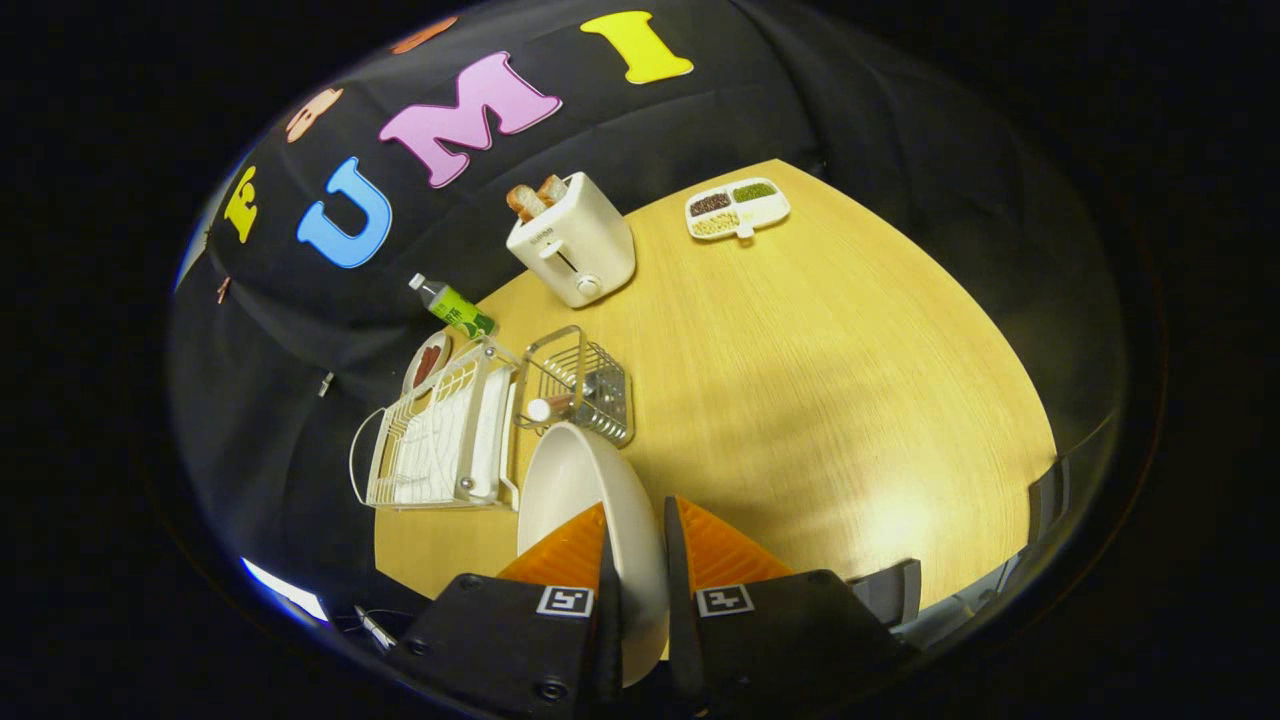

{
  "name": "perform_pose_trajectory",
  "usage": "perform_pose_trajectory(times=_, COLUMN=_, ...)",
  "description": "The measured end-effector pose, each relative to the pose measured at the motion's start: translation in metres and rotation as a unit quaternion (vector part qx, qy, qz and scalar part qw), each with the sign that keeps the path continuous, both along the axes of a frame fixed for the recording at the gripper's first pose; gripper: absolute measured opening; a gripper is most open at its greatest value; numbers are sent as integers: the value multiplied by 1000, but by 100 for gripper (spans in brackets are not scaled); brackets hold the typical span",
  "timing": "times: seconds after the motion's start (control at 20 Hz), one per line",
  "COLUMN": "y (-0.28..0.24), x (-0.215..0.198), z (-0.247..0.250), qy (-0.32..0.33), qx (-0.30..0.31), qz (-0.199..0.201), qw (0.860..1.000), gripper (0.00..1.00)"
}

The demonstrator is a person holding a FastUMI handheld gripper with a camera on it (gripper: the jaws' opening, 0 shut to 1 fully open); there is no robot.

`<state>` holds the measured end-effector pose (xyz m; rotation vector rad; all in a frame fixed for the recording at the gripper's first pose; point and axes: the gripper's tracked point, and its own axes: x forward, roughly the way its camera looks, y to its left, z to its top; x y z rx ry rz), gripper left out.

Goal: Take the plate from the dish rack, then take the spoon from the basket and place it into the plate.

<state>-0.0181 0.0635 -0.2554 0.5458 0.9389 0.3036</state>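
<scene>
My gripper (636,520) is shut on the white plate (570,480), whose rim sits between the two fingers. The plate stands on edge, lifted above the wooden table (800,380), close in front of the camera. Beyond it to the left is the white wire dish rack (440,440). Just past the plate's top edge stands the wire basket (585,385), with the spoon (548,407) lying in it, its pale handle end poking toward the rack.
A white toaster (572,250) with bread in it stands at the back of the table. A green bottle (455,306) and a small dish (428,362) sit behind the rack. A divided snack tray (737,208) lies at the far right corner.
</scene>
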Motion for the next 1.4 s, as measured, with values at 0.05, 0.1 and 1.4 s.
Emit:
perform_pose_trajectory(times=0.05, y=-2, x=2, z=-9, qy=5, qx=5, qz=0, qw=1000, gripper=23)
perform_pose_trajectory(times=0.1, y=-3, x=5, z=-17, qy=10, qx=12, qz=-1, qw=1000, gripper=23)
perform_pose_trajectory(times=1.4, y=25, x=52, z=35, qy=-269, qx=-46, qz=180, qw=945, gripper=99)
